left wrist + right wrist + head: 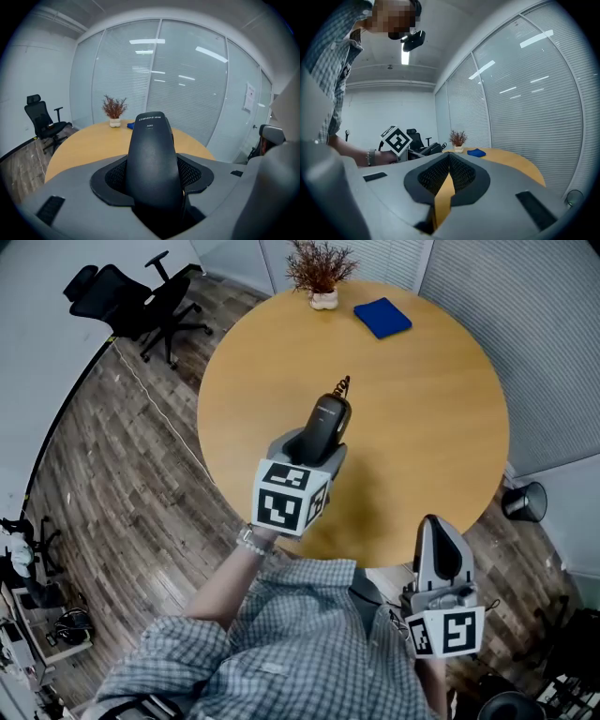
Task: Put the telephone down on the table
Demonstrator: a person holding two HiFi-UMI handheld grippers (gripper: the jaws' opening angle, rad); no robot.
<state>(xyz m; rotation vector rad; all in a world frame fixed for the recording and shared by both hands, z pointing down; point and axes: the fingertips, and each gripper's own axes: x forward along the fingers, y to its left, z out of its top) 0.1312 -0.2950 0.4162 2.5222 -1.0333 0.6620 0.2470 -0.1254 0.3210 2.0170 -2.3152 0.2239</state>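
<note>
In the head view I am holding my left gripper [302, 454] out over the near half of the round desk [422, 418], its jaws clamped on the lower body of the black telephone [330, 416]. The handset is pointing away from me, with a short curl of cord [342, 385] showing at its far end. It looks to be hanging clear of the wood rather than resting on it, so the setting down is not yet done. My right gripper [437, 526] is waiting off the desk's near edge by my side. A potted plant [321, 273] and a blue pad [382, 317] are sitting at the far side, well apart from the telephone. An office chair [131, 296] and a dark bin [525, 501] are standing on the floor, so nothing is blocking the way down. In the left gripper view the pads are pressing on both flanks of the smooth, rounded handset, which is rising between them and hiding the landing spot beneath. I am judging that this is the main risk: letting go too high would drop it hard, and the glossy shell could slide or roll once the jaws part. Lowering it tilted could also tip it onto its end. In the right gripper view those jaws are sitting together with nothing between them, only a thin sliver of desk colour showing low in the seam.
</note>
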